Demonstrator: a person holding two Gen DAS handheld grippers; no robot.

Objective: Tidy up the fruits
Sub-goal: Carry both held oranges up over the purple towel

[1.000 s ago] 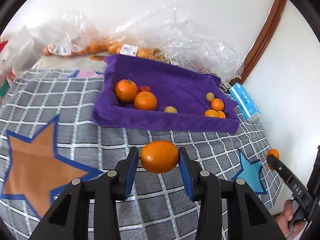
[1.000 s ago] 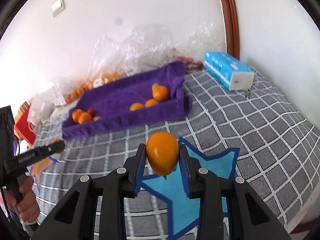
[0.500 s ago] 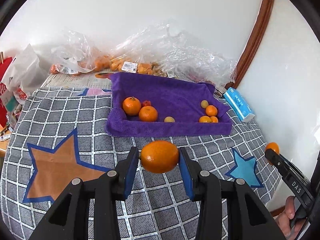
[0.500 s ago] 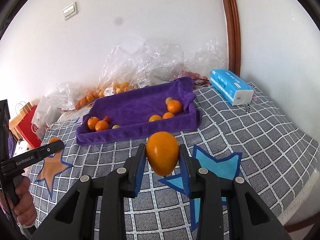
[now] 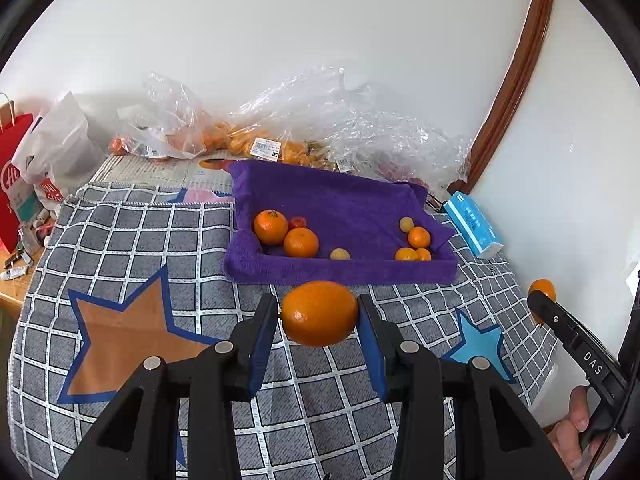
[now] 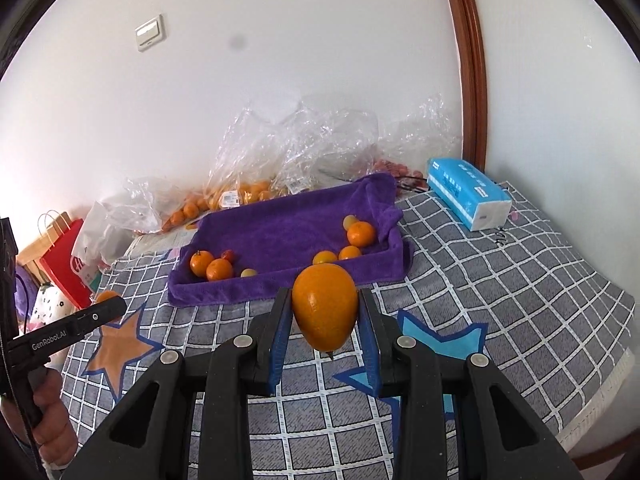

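My left gripper [image 5: 319, 316] is shut on an orange [image 5: 319, 313], held above the checked cloth in front of the purple towel tray [image 5: 340, 271]. My right gripper [image 6: 324, 316] is shut on another orange [image 6: 324, 311], also held in front of the tray [image 6: 280, 288]. The tray holds two oranges [image 5: 286, 234] and a small red fruit at its left, a yellow fruit in the middle and several small orange and yellow fruits [image 5: 416, 242] at its right. The right gripper also shows at the right edge of the left wrist view [image 5: 541, 296].
Clear plastic bags of fruit [image 5: 256, 144] lie against the wall behind the tray. A blue tissue pack [image 5: 472, 228] lies right of the tray. A red paper bag [image 5: 12, 176] stands at far left. The checked cloth with star patches [image 5: 120, 332] covers the table.
Both grippers have pulled back and up from the tray with their oranges still held, so more of the table and wall shows.
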